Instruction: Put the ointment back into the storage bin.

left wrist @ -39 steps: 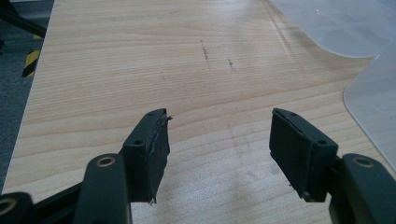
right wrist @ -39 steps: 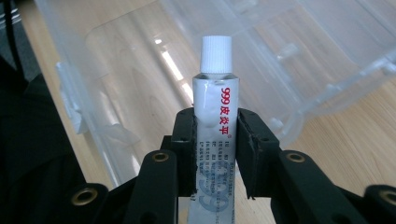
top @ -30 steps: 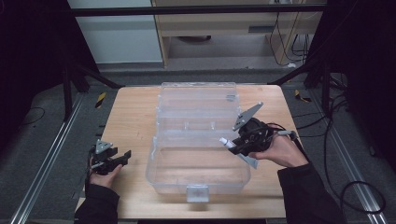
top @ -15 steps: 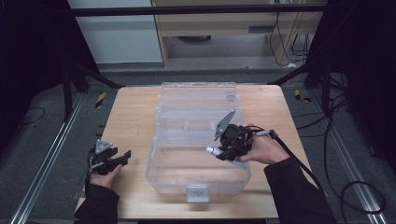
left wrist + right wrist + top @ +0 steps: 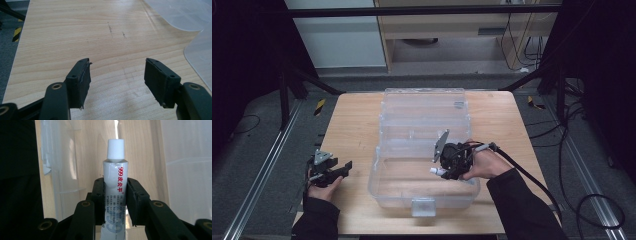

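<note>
Pinching a small white tube (image 5: 115,192) between its pads, the right gripper (image 5: 447,167) hangs over the front half of the clear plastic box (image 5: 384,172), the tube's white cap poking out past the jaws. Off to the side, the left gripper (image 5: 117,75) rests low over the bare wooden table (image 5: 352,130), jaws spread wide with nothing between them.

Light wooden table (image 5: 357,125), clear plastic box (image 5: 422,150) open on it

Floor (image 5: 257,150): grey, dim, cables trailing at right.
Table (image 5: 357,125): pale wood.
Frame (image 5: 422,10): black bars.
Cabinet (image 5: 337,35): white, beyond the table's far edge.
</note>
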`<state>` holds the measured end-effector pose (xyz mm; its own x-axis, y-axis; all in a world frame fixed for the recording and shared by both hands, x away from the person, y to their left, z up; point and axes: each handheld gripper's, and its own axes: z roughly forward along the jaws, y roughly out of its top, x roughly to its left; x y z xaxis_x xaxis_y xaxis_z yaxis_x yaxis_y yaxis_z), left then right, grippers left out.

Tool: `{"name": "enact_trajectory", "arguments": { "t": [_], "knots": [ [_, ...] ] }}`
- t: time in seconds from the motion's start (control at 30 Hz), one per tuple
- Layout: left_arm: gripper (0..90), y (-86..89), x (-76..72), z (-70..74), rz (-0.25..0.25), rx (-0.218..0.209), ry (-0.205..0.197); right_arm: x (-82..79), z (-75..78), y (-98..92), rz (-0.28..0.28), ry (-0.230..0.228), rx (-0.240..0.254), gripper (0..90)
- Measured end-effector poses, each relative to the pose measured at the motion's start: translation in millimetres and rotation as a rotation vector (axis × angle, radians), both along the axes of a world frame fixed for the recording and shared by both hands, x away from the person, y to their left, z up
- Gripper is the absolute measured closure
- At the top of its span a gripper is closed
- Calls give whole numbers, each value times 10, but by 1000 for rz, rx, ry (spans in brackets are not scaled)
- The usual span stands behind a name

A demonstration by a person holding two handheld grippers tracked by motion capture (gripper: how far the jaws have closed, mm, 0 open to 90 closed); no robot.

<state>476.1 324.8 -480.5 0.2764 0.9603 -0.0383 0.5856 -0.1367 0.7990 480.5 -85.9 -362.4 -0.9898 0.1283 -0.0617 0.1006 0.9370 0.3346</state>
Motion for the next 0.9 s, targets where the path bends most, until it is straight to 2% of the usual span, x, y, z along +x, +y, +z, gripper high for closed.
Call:
{"name": "enact_trajectory", "arguments": {
  "t": [0.2, 0.43, 0.7, 0.9],
  "knots": [
    [373, 0, -1, 1, 0, 0, 0, -16, -147, 86, 43, 10, -40, 699],
    [373, 0, 0, -1, -1, 0, 0, -14, -279, 149, 64, 11, -72, 699],
    [373, 0, 1, -1, -1, 1, 0, 2, -423, 195, 57, 24, -112, 698],
    [373, 0, 2, -2, -1, 1, 2, 11, -507, 213, 65, 34, -124, 699]
  ]
}}
